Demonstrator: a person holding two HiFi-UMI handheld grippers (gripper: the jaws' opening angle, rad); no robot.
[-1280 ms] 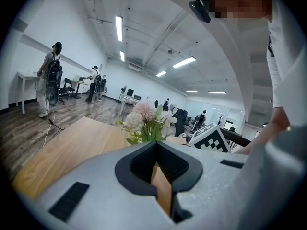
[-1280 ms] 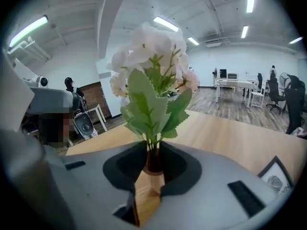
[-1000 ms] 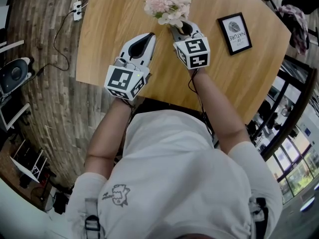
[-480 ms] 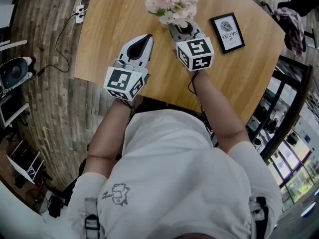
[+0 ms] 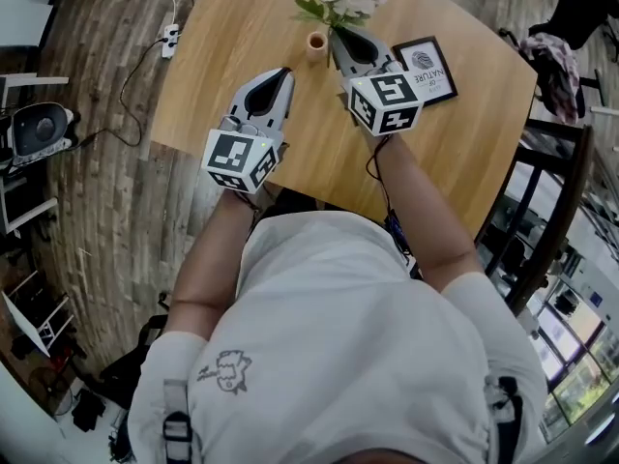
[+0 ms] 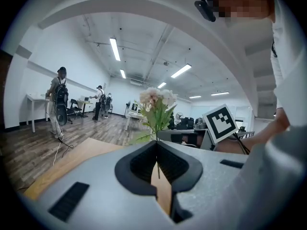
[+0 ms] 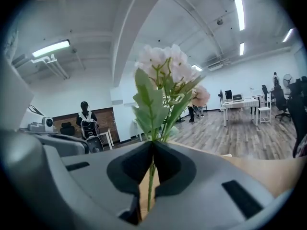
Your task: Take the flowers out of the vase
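The right gripper [image 7: 152,143] had its jaws closed on the green stems of the flowers [image 7: 163,68], having just been closing with the stems between them. The stems ran down through the gap behind the meeting tips, and the pale pink and white blooms and leaves stood upright just beyond the tips. In the head view the bunch hung over the far edge of the table [image 5: 222,37], out of the vase [image 5: 316,43]. The vase, small and tan, stood upright on the wood just left of the right gripper's tips, its dark mouth facing up. The left gripper [image 5: 282,70] hovered nearer the person, well left of the vase and touching neither vase nor flowers. Its jaws met at the tips with nothing gripped, and its own view looked past them at the bunch. A framed print [image 5: 426,69] lay flat on the table just right of the right gripper. Both grippers pointed away from the person, roughly side by side.
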